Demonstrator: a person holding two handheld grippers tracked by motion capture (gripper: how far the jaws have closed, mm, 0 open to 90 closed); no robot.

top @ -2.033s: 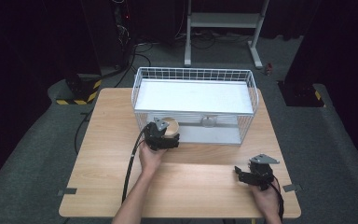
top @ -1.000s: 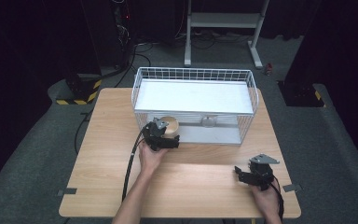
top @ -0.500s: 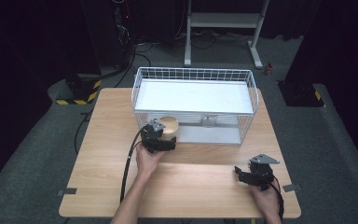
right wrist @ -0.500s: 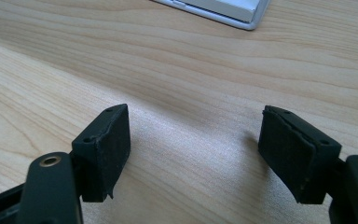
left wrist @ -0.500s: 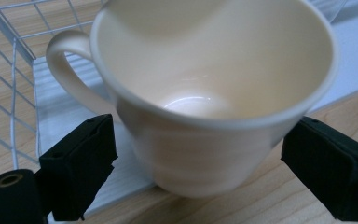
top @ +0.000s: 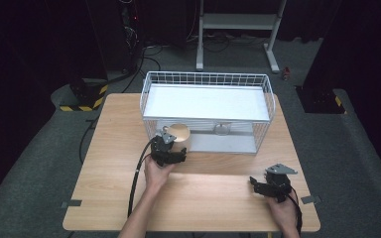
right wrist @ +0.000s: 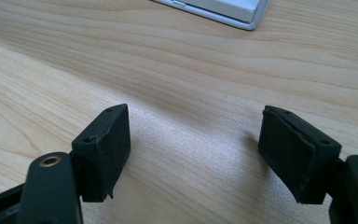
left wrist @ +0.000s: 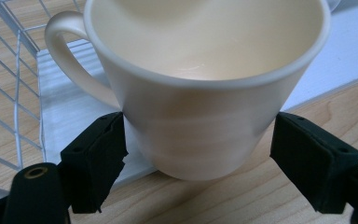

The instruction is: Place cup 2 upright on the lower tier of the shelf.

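- Left claw (left wrist: pixel 198 154): jaws spread wide around a cream mug (left wrist: pixel 205 88). The left pad touches the mug's lower wall; the right pad stands just clear of it. No firm grip visible.
- Mug sits upright, centre of the left gripper view, handle toward the upper left, base on the tabletop (left wrist: pixel 261 196) right at the basket's front edge.
- High view: left claw (top: pixel 171 144) at mid-frame, mug (top: pixel 179 134) just beyond it against the wire basket (top: pixel 208 79).
- Right claw (right wrist: pixel 196 149): jaws wide apart, nothing between them, low over bare wood. In the high view it (top: pixel 270 186) sits at lower right, near the tabletop's front edge, well apart from the mug.
- Edges: white basket wires run up the left side of the left gripper view; a pale tray corner (right wrist: pixel 242 14) shows at the top of the right gripper view.
- Open wood lies between the two claws and to the left of the basket.
- Surface: light wood grain tabletop (top: pixel 109 148). Room dark; grey floor, cables, white frame legs (top: pixel 238 29) at top.
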